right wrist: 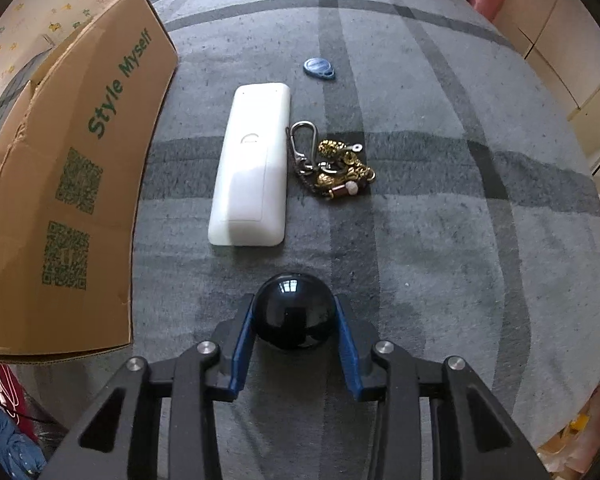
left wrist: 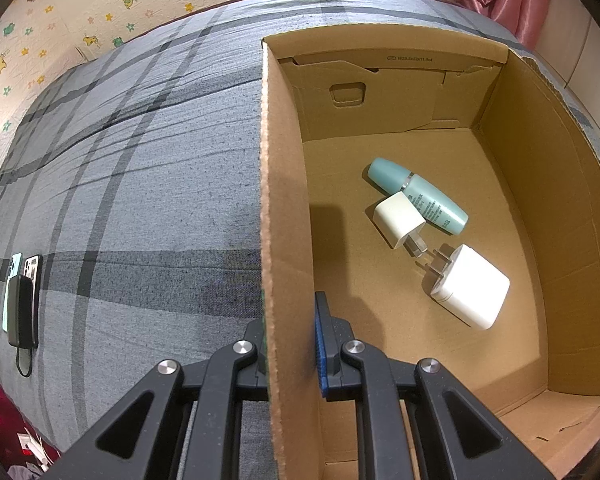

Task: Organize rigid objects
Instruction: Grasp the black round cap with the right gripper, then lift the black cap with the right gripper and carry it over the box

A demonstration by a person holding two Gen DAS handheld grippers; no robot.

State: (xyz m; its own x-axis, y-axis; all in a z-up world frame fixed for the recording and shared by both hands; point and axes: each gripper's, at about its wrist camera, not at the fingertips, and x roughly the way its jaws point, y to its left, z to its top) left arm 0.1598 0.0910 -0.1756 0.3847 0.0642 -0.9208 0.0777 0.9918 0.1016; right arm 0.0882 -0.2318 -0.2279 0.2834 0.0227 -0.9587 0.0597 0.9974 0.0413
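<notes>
Currently the pick-up step is judged to be in hand. The right gripper (right wrist: 296, 312) is set over a glossy black ball (right wrist: 295, 310) lying on the grey plaid bedcover (right wrist: 440, 240); its blue pads (right wrist: 350, 356) flank the ball on both sides and appear to touch it, so the ball is taken as gripped, though not yet lifted clear.

The left gripper (left wrist: 290, 344) is clamped on the near side wall of the cardboard box (left wrist: 286, 200), one finger outside, one inside, and the box is thereby steadied.

Already lying on the box floor:
- a teal bottle (left wrist: 418, 196), on its side
- a small cream plug adapter (left wrist: 398, 220), touching the bottle
- a larger white plug adapter (left wrist: 470, 286), just beside the small one, prongs toward it

Left out on the bedcover, beyond the ball in the right wrist view:
- a white remote (right wrist: 252, 168), face down
- a key bunch with carabiner and brass charms (right wrist: 330, 162), just beside the remote
- a blue key fob (right wrist: 319, 68), farther off

The box stands to the left of these items, its printed outer wall facing them. Two phones and a power bank (left wrist: 22, 304) are noted well apart on the far side of the box; whether they belong to the task cannot be told.

Next move, as judged: a firm grip confirmed, since a smooth sphere may squirt out of flat pads; then a lift high enough to clear the box wall, a carry leftward, and a low release so the ball does not roll into the adapters.
</notes>
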